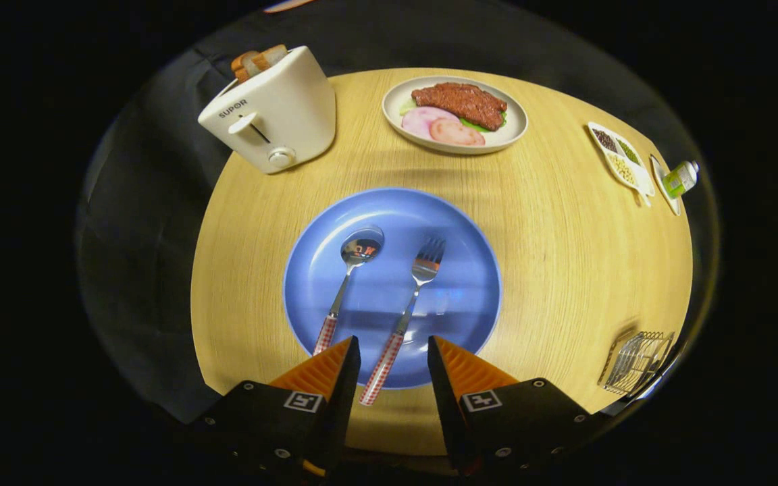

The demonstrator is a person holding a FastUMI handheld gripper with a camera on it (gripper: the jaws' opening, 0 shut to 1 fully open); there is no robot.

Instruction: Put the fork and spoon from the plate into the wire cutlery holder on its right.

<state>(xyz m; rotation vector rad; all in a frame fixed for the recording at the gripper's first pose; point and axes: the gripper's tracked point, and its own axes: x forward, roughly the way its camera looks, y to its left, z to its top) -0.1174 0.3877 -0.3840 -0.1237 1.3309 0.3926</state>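
Gripper (394,351) open, straddling check-handled fork (403,316)

Blue plate (470,236); fork (402,317) and spoon (347,287) handles red-white checked.

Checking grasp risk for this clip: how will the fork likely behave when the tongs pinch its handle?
The fork looks rigid metal, so it probably won't bend. Its thin handle lies between the open tongs, overhanging the glossy plate, so it may slide or pivot head-down when lifted.
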